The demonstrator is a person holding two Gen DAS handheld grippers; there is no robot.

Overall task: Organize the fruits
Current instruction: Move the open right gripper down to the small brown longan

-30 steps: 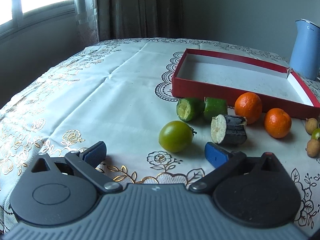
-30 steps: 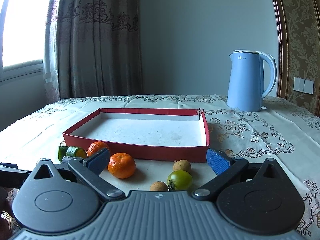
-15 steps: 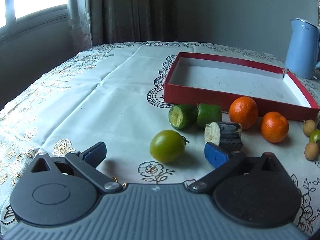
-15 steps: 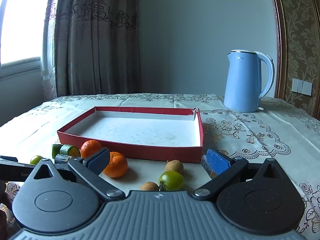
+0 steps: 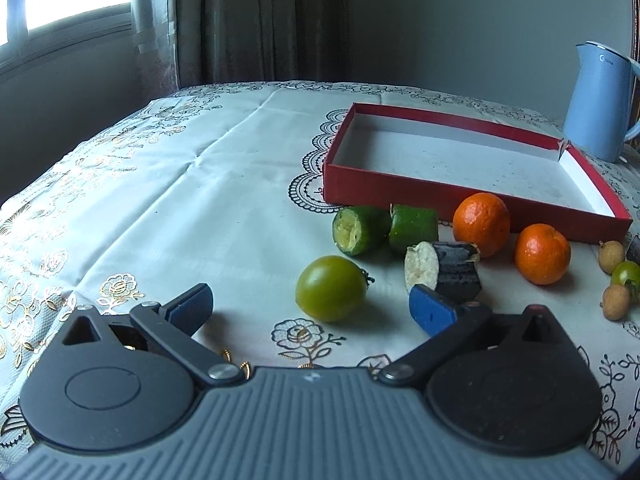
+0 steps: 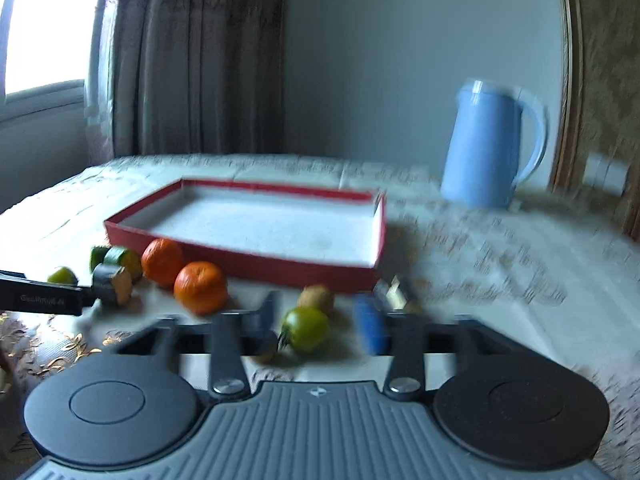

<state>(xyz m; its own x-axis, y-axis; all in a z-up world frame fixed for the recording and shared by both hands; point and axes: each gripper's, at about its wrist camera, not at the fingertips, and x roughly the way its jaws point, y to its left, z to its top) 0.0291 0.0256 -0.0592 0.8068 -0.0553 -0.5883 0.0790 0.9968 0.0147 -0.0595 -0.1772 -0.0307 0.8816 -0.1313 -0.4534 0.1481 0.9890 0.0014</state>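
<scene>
- Since the earlier frame the right gripper (image 6: 320, 324) has had its jaws closing, and they now stand narrow on either side of a small green tomato (image 6: 306, 328); whether the pads press on it cannot be told through the blur.
- Between the widely parted, released jaws of the left gripper (image 5: 310, 306) lies a larger green tomato (image 5: 331, 288), untouched, its stem pointed right.
- Just past the left gripper's right finger (image 5: 430, 314) a dark eggplant chunk (image 5: 444, 270) is laid on its side, long axis running left to right, pale cut face turned left.
- Behind it two cucumber pieces (image 5: 384, 230) are laid end to end along the same line, one cut face turned toward the camera.
- Two oranges (image 5: 482, 224) are set to the right, near the box wall.
- Small brown fruits (image 5: 612, 256) and the small tomato are seen at the right edge of the left view, partly cut off.
- A red box (image 5: 384, 192) with a white floor is set farther back on the patterned tablecloth (image 5: 160, 200), long side across the view.
- A blue kettle (image 6: 488, 156) is stood beyond the box, smeared by motion blur in the right view.
</scene>
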